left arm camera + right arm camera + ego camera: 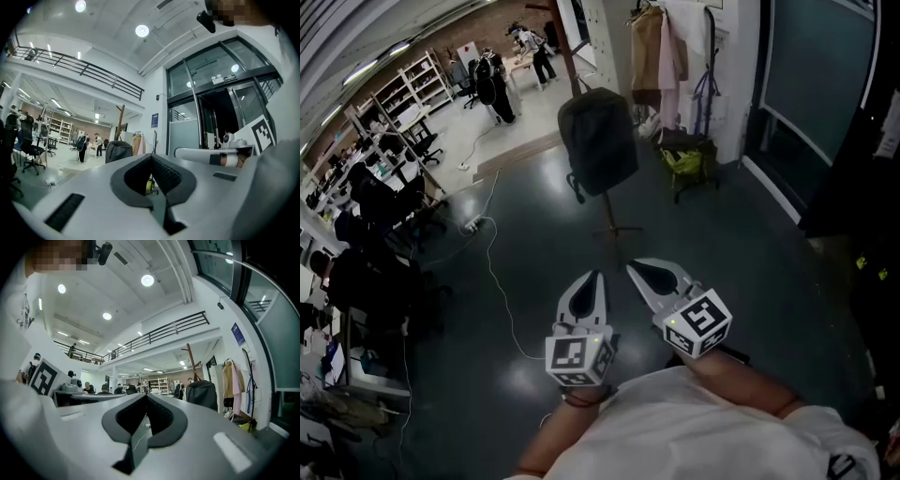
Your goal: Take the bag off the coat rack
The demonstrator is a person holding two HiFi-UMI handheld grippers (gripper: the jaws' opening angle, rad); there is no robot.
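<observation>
Head view gives me one bag (598, 141), one coat rack (570, 52) and two tools: the left hand-held gripper (596, 277) and the right hand-held gripper (634, 269). The bag is a dark backpack hanging on the rack's wooden pole, clear of the dark floor (750, 272). Its long axis runs vertically along the pole, top up by the hook end and bottom down, with a strap dangling below its lower edge. Both grippers are held side by side, well short of the bag and aimed towards it. In each gripper view the jaws are pressed together at the tips, with nothing between them.
</observation>
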